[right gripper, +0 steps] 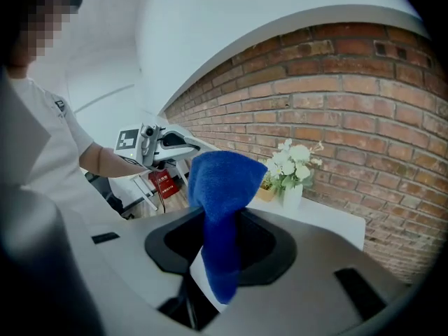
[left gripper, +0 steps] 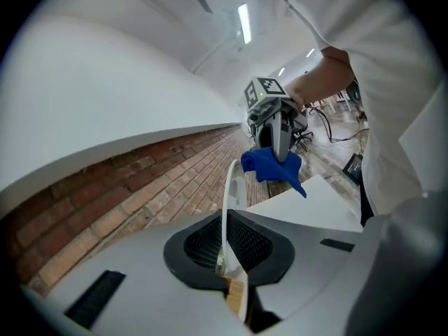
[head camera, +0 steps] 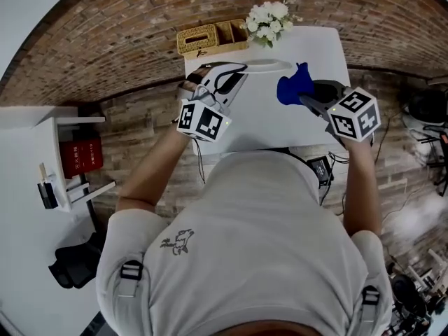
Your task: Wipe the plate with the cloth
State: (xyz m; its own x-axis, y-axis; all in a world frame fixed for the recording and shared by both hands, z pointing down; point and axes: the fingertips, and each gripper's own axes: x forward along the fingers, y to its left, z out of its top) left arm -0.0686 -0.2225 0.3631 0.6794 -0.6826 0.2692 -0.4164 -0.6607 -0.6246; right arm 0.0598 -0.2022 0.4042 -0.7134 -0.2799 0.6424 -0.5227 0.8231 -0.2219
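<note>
While left gripper (left gripper: 225, 254) clamps the plate (left gripper: 231, 187) on edge, right gripper (right gripper: 217, 250) pinches cloth (right gripper: 220, 187).
</note>
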